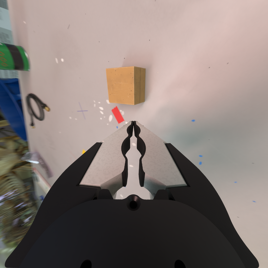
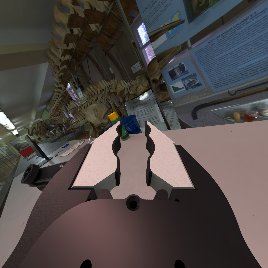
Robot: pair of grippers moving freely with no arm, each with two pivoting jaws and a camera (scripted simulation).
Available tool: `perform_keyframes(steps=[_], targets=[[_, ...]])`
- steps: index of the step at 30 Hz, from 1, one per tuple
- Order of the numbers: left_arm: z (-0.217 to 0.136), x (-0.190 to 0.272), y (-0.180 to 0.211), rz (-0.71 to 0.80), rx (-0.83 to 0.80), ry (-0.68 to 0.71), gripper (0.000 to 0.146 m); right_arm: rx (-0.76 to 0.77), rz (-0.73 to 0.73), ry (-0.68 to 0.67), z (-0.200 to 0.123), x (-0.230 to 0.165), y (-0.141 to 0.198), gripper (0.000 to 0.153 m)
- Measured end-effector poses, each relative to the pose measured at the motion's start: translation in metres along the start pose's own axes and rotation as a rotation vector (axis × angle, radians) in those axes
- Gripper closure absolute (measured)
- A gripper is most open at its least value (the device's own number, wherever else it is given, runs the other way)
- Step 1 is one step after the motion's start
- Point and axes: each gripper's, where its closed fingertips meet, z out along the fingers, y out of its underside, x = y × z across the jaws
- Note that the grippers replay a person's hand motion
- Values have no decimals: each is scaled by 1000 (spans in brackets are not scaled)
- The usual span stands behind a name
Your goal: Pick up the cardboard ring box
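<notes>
The left wrist view looks down on a pale pinkish tabletop [image 1: 203, 72] speckled with small paint marks. The left gripper [image 1: 133, 121] has its two black-lined metal fingers brought together, the tips touching and nothing held between them.

Straight ahead of those tips, a little to their left and clear of them, sits the small tan cardboard ring box [image 1: 125, 85], a closed cube-like box with a thin seam line running down its right-hand face. It rests alone on the table, touching nothing. Between the fingertips and the box lies a short strip of red tape [image 1: 117, 114], flat on the surface. Far off to the gripper's left are a coiled black cable [image 1: 36, 107] and a green cylindrical can with a black band [image 1: 14, 58].

The right wrist view looks level across the same table. The right gripper [image 2: 133, 123] has its fingers parted with a moderate gap and holds nothing. Ahead of it stand a green spray can with a yellow cap [image 2: 118, 126] and a blue plastic bin [image 2: 131, 123]. The box does not appear in this view.

Judging from this, the left gripper is the one lined up with the box. Its closed fingers would need to spread wider than the box before advancing forward to straddle its two side faces.
</notes>
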Motion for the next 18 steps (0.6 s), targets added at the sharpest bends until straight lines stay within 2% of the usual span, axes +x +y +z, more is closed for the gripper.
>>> perform_keyframes(steps=[2,7,9,11,15,18], targets=[[1,1,0,-47,33,64,146,-4,-6,-1,1,-2,0,122],[0,-17,-9,-29,103,8,145,-2,-10,0,1,-3,0,122],[4,-12,-21,-40,125,120,129,-4,-10,1,1,-3,0,122],[15,-7,-26,-38,80,238,112,-9,-12,3,0,-3,1,122],[48,-12,-23,8,-71,249,80,-7,-11,1,0,-3,0,122],[58,-9,-27,-18,-88,342,80,-8,-11,-2,0,-3,0,122]])
